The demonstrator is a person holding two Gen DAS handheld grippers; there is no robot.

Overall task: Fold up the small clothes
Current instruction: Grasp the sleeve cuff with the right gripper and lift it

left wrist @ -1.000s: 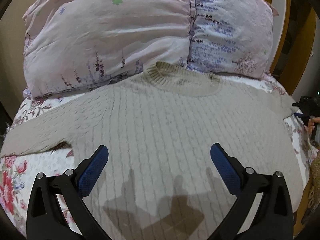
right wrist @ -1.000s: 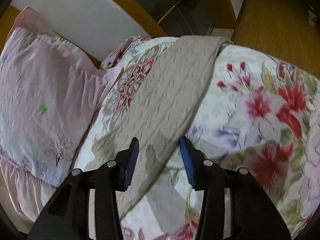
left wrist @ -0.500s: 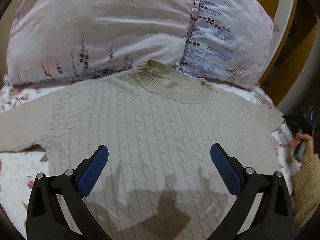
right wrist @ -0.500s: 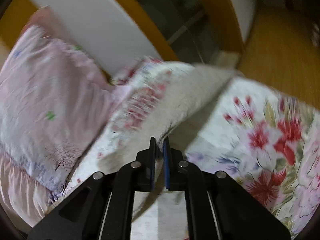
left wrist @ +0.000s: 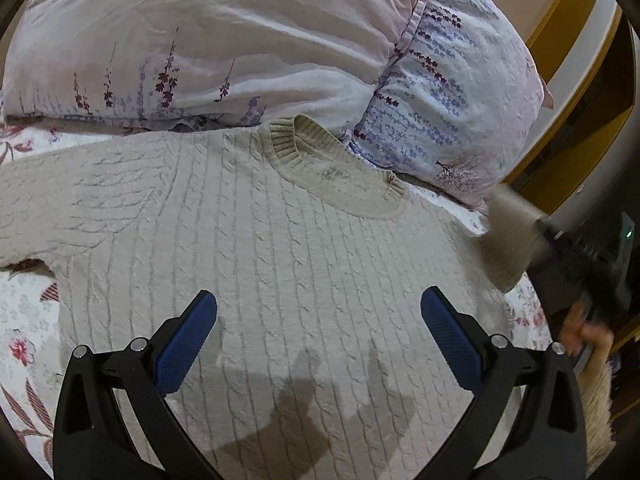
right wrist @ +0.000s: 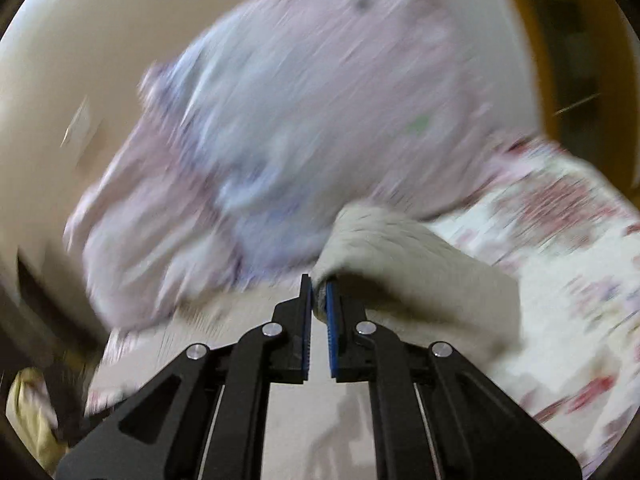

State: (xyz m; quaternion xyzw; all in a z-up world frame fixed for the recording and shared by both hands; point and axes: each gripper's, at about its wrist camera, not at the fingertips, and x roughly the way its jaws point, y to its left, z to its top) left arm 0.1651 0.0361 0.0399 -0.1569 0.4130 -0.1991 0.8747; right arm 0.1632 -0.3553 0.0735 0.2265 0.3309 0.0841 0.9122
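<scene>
The sweater [left wrist: 256, 264] is spread flat on the bed [left wrist: 24, 320], collar toward the pillows [left wrist: 224, 40] at the head.

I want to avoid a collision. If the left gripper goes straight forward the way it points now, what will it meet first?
Most likely the cable-knit sweater: the open left gripper points down at its chest, spread flat on the bed. The pillows lie farther on, beyond the collar. Depth is hard to judge in this view.

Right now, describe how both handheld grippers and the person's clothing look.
Left gripper and right gripper: matte black angular frames with triangular cutouts, silver pivot bolts and textured blue pads. A fluffy cream sleeve shows at the right hand. No cables or markings visible.
</scene>
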